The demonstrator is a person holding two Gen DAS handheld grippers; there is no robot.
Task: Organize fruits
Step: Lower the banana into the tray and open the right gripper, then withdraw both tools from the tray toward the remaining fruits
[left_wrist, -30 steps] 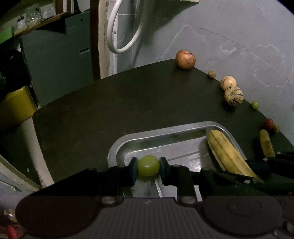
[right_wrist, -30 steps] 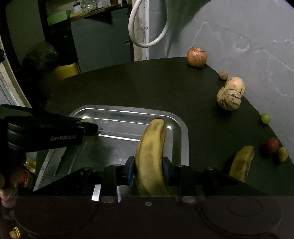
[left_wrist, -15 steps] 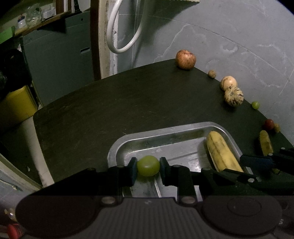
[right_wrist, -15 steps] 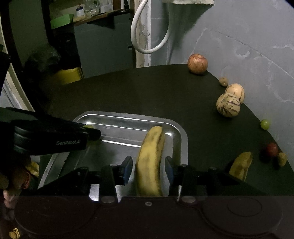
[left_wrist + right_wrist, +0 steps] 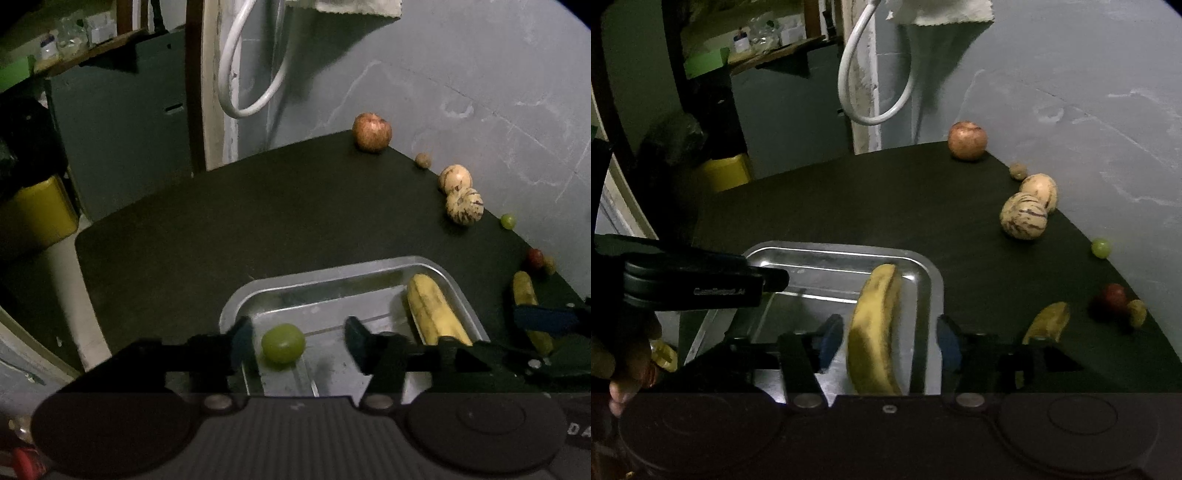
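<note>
- Starting at the lower left of the left wrist view, your left gripper (image 5: 293, 341) stands released, its jaws spread wide, and the round green grape (image 5: 283, 348) sits between them on the floor of the shallow silver metal tray (image 5: 332, 271), closer to the left finger and seemingly free of both.
- Lift that gripper straight up and back without sweeping sideways; a grape will likely roll at the lightest nudge, and the ridge in the tray floor beside it will not stop it.
- Moving right, the spotted yellow banana (image 5: 873, 332) lies lengthwise along the tray's right side, its tip pointing to the far rim.
- Your right gripper (image 5: 886, 345) is also let go, jaws apart on either side of the banana with a gap showing on each; whether the near end is fully down on the tray I cannot tell, as the gripper body hides it.
- Draw the right gripper back along the banana's length, so neither finger drags it toward the rim.
- Further right on the dark round tabletop (image 5: 886, 199), a second yellow banana (image 5: 1047, 321) lies nearest, a fair next pick for the right side.
- Beyond it, along the right edge, wait a small red fruit (image 5: 1113, 295), a loose green grape (image 5: 1101, 247) and two striped cream melons (image 5: 1024, 217).
</note>
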